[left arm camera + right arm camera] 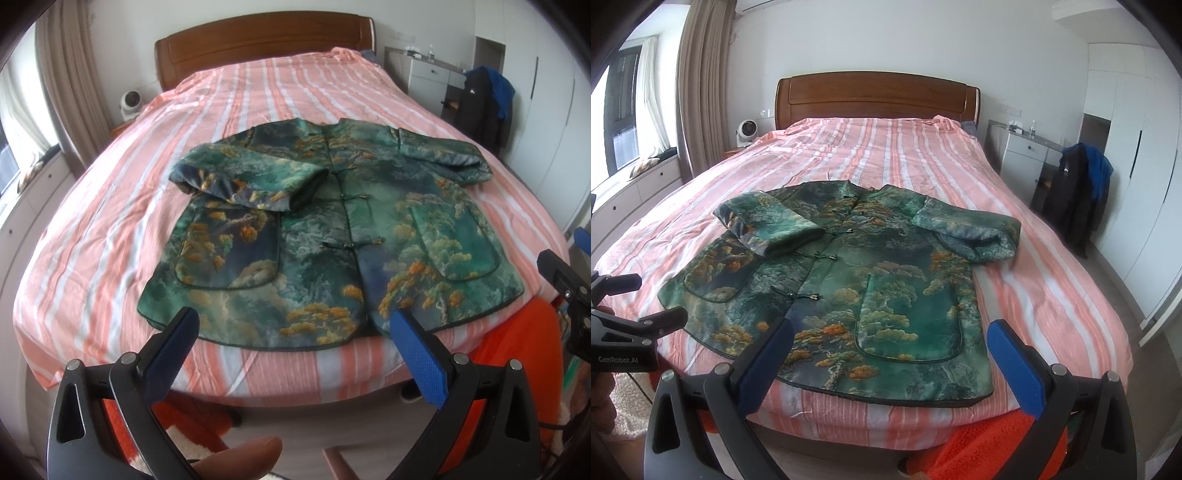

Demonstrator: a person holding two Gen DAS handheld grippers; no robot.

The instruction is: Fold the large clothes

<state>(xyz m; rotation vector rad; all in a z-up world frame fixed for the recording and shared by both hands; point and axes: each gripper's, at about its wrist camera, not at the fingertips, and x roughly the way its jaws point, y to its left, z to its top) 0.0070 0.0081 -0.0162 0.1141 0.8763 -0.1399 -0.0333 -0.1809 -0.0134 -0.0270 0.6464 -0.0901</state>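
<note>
Spread fingers (421, 354); jacket (332, 236) on bed (258, 92)

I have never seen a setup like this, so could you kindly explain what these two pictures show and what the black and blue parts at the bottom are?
No robot arm here: a person holds a two-finger gripper in each hand, each with a fisheye camera looking along its fingers. One picture comes from the left gripper, the other from the right gripper. The blue pads are the fingers; both grippers stand open and hold nothing. On the striped bedspread lies a green patterned jacket, front up and buttoned. One sleeve is already folded across the chest; the other sleeve lies bunched at the jacket's side. At the edge of each picture you can see part of the other gripper.
</note>
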